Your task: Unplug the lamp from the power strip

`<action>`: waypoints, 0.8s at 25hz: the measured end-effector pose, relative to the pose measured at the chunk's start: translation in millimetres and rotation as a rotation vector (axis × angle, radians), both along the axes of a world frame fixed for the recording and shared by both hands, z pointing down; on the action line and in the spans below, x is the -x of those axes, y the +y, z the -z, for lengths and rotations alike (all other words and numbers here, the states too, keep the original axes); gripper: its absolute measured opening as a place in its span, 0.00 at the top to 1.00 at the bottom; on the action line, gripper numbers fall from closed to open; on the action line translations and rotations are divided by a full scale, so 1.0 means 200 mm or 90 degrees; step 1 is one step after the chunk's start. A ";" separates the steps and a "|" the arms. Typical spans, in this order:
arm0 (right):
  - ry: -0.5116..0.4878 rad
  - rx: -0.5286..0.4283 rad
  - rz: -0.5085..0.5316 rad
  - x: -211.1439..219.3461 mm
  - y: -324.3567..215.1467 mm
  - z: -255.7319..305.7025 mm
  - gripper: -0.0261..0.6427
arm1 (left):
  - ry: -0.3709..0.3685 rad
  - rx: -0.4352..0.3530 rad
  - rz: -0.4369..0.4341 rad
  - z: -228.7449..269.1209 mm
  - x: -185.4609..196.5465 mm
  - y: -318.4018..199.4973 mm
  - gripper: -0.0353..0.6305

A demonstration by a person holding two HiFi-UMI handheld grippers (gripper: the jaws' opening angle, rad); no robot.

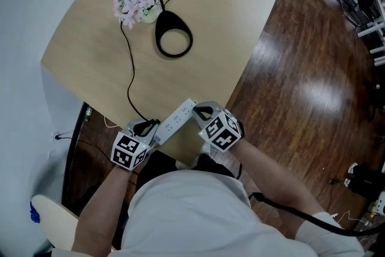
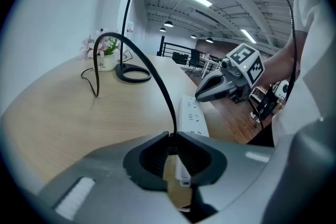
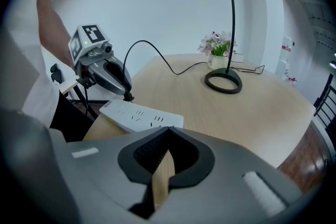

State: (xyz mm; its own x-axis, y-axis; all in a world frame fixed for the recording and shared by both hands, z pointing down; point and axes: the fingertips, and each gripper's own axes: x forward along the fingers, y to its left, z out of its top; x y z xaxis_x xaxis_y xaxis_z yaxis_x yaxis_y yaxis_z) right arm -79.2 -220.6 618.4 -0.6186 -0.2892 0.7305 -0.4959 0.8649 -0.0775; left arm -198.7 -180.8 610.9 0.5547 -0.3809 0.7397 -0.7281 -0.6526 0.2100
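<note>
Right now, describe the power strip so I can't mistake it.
On the pale wooden table, go to the near edge, between the left tongs and right tongs. The power strip is the long white bar lying diagonally there, the only flat white thing with socket holes; the black lamp cord, pinched in the left tongs, runs to its end.

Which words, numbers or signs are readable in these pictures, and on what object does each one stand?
No text here can be read with confidence.
Flower pot: some dark print, too small to read.
Wall notices: blurred, unreadable.
Marker cubes: only black-and-white square patterns, no words.
Power strip: no legible print.
</note>
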 end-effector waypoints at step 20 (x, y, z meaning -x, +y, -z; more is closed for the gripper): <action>0.004 -0.001 -0.006 -0.01 0.00 0.00 0.95 | 0.000 -0.016 0.038 0.01 0.05 -0.01 0.76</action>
State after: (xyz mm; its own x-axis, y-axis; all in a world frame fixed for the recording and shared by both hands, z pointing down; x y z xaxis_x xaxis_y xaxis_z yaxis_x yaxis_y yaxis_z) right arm -77.3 -221.4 619.4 -0.6108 -0.2969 0.7340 -0.5052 0.8600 -0.0725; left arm -208.7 -182.1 609.1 0.5303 -0.4321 0.7295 -0.7662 -0.6126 0.1941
